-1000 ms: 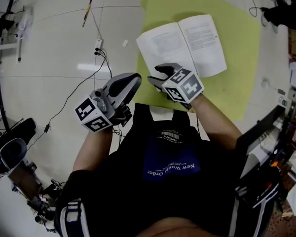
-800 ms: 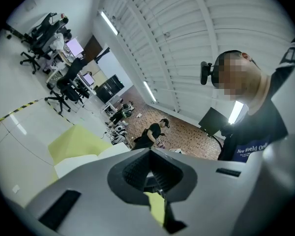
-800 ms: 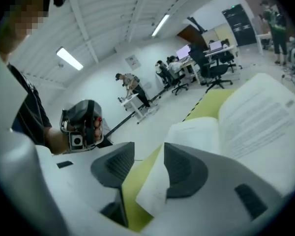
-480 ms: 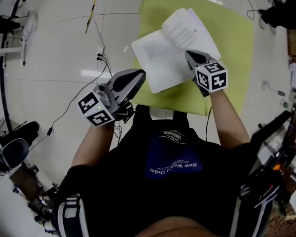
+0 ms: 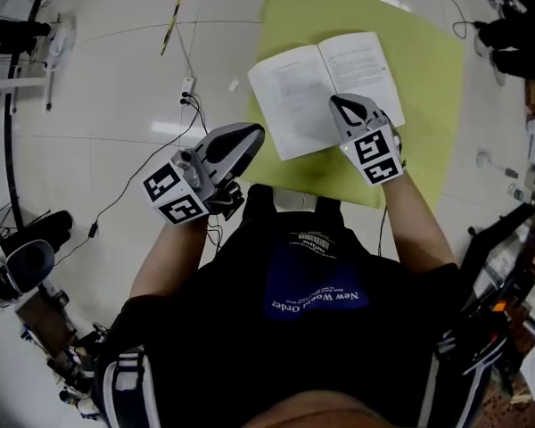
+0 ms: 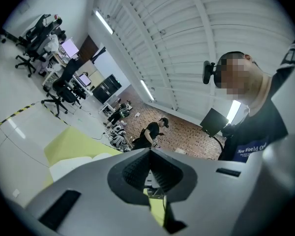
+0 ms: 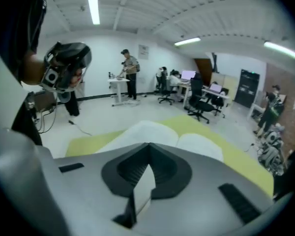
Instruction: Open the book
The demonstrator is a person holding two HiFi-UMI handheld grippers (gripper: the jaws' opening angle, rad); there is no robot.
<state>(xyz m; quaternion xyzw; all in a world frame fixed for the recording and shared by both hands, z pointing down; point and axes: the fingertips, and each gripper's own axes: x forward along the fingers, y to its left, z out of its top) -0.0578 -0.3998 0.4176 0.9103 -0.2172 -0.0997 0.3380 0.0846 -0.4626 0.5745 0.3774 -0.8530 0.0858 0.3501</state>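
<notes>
1. The book (image 5: 325, 92) lay open on the yellow-green surface (image 5: 428, 105), two white pages facing up.
2. The right tool (image 5: 341, 103) sat at the near edge of the right-hand page with its jaws together. A pale sliver showed beneath them in the right gripper view; I could not tell whether a leaf was nipped.
3. Change: a second ago this tool was by the left page's near corner. Half a second ago the right page stood lifted and curled, and the book was skewed. Now the pages lay flat again.
4. The left tool (image 5: 250, 134) had its jaws together and empty, held left of the surface, clear of the book.
5. Judgement: the opening looked done; what remained was withdrawing without dragging a page.
</notes>
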